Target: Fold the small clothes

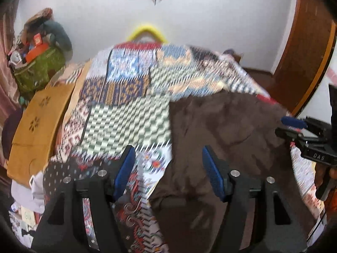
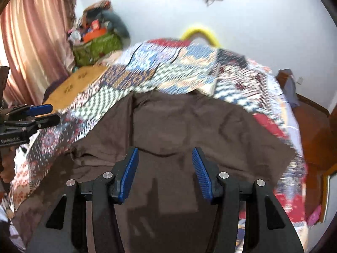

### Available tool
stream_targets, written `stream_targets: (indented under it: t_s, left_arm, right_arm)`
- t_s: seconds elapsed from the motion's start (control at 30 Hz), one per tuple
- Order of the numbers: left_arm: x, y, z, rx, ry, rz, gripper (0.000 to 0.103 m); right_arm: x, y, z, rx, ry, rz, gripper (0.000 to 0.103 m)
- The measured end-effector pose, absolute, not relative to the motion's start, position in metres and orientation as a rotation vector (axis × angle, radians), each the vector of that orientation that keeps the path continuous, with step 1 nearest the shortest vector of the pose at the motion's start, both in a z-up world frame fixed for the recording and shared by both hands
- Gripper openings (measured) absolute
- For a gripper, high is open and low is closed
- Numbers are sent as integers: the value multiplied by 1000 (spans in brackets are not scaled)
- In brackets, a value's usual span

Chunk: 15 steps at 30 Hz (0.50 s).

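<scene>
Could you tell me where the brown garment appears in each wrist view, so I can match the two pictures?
Left wrist view: the brown garment fills the lower right, spread on the patchwork bedspread.
Right wrist view: the brown garment fills the centre and lower middle, beneath the open jaws.
Shared landmark: the yellow hanger against the white wall beyond the bed.

A brown garment (image 2: pixel 189 126) lies spread on the patchwork bedspread (image 2: pixel 168 71). The right gripper (image 2: pixel 165 158) hovers above it, jaws apart and empty; the left gripper (image 2: pixel 42 113) shows at the left edge.
</scene>
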<state>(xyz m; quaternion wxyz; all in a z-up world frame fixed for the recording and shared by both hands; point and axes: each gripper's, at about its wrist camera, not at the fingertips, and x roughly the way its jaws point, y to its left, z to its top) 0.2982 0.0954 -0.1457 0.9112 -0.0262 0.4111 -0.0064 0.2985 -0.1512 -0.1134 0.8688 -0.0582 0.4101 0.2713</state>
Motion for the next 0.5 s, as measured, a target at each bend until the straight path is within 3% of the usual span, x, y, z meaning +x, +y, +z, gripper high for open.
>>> stream_targets:
  t_s: [0.13,0.27,0.5]
  left_arm:
    - [314,80,-130,-34,789,-34,80]
    - [339,70,-139,0,791,-29,81]
    - [392,76,-202,-22,941,3,81]
  right_arm:
    - [305,-190,-105,-78,839,498,49]
    - [312,-226,-110,-39,845,421,49]
    - [337,-271,-142,23,924,321,49]
